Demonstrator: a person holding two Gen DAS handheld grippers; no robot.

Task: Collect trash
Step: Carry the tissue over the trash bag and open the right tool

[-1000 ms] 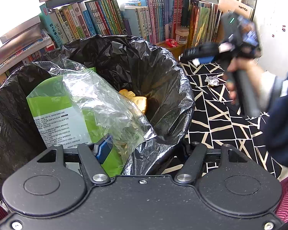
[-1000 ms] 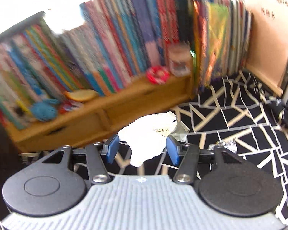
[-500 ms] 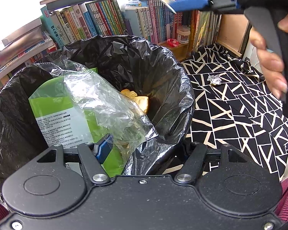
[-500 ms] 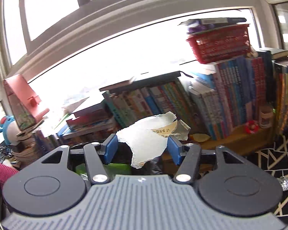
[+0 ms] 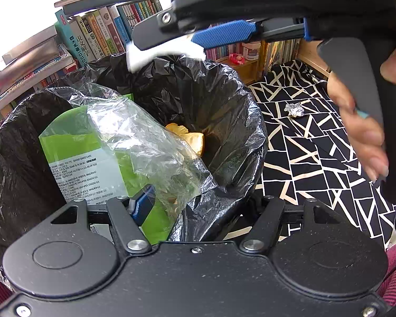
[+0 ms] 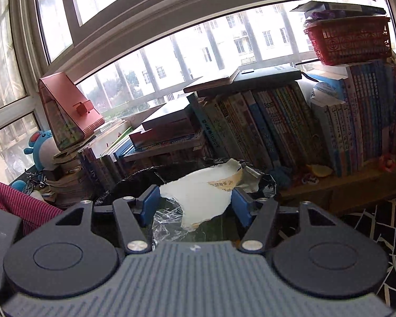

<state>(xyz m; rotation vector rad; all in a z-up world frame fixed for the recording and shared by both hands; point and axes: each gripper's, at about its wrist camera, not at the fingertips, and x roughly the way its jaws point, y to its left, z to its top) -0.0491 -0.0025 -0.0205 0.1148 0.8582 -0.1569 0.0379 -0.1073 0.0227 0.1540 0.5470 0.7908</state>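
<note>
Left gripper (image 5: 198, 206): jaws set partly apart astride the near rim of the bin liner (image 5: 250, 121); whether the pads press the plastic cannot be told.
Bin contents: green packet (image 5: 74, 142) under clear film, yellow scrap (image 5: 195, 140) deeper in.
Right gripper (image 6: 195, 206): jaws opening, torn paper (image 6: 200, 195) between the pads, its long axis across the gap.
Key relation: the paper hangs directly over the liner's mouth, so it should fall straight down; the right hand (image 5: 361, 129) is the nearer one.
Remaining litter: foil ball (image 5: 294, 109) on the patterned cloth (image 5: 316, 163), beyond the bin, on the right gripper's side.
Backdrop: books (image 6: 277, 121) below the window.
</note>
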